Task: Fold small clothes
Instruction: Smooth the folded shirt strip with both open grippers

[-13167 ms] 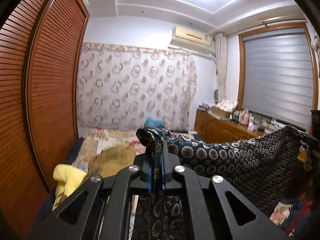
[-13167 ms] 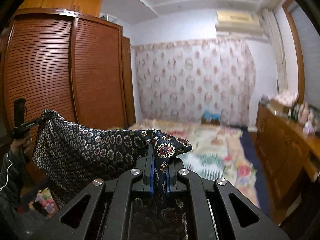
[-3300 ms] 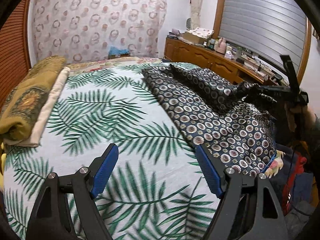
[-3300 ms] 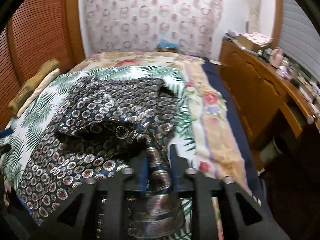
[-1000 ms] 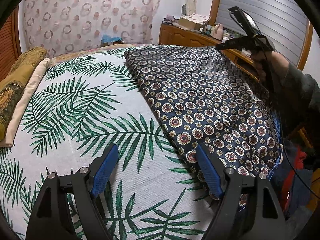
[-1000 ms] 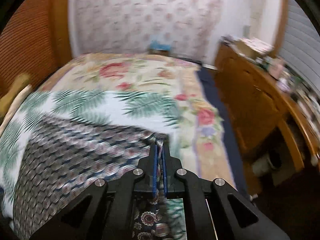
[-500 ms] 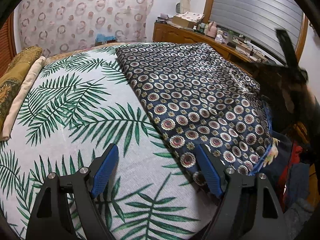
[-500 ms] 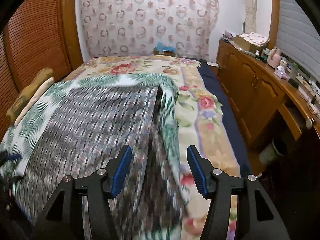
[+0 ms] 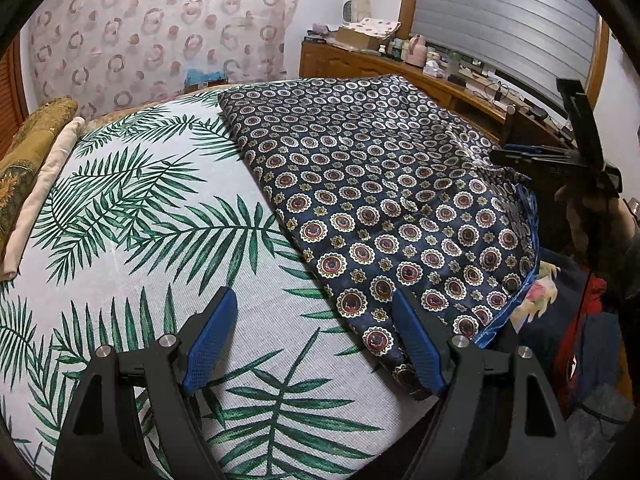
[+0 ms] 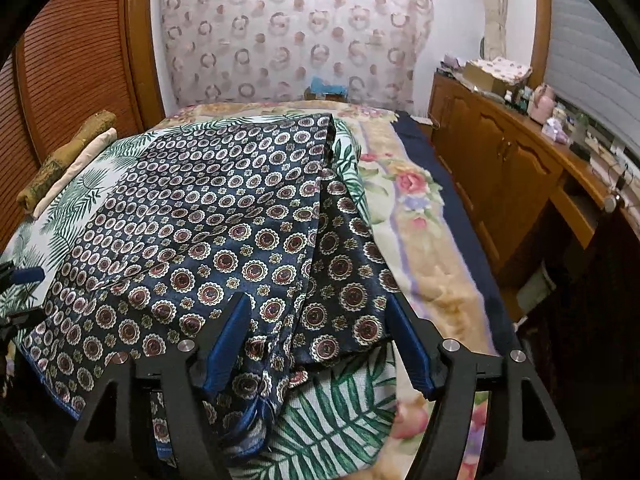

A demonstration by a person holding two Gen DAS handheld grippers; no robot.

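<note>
A dark navy garment (image 9: pixel 380 184) with round medallion print lies spread on the right half of the bed. My left gripper (image 9: pixel 314 340) hovers open over the leaf-print sheet (image 9: pixel 160 208), its right finger (image 9: pixel 416 344) at the garment's near left corner. In the right wrist view the garment (image 10: pixel 224 220) lies folded over itself, with a loose bunched corner (image 10: pixel 256 396) at the bed's near edge. My right gripper (image 10: pixel 318 340) hangs above that corner, jaws opening, pads clear of the cloth. A hand (image 9: pixel 588 208) holds it at the garment's right side.
Folded blankets (image 9: pixel 24 168) lie along the bed's left side beside a slatted wooden wardrobe (image 10: pixel 72 64). A floral bedspread (image 10: pixel 420 208) covers the bed's right strip. A wooden cabinet (image 10: pixel 500 160) with clutter on top runs along the right wall. Clothes (image 9: pixel 576 320) are piled below the bed's corner.
My right gripper let go of the garment's corner, opened, and drew back to the bed's near edge. The garment now lies flat. My left gripper stayed open and shifted slightly.
</note>
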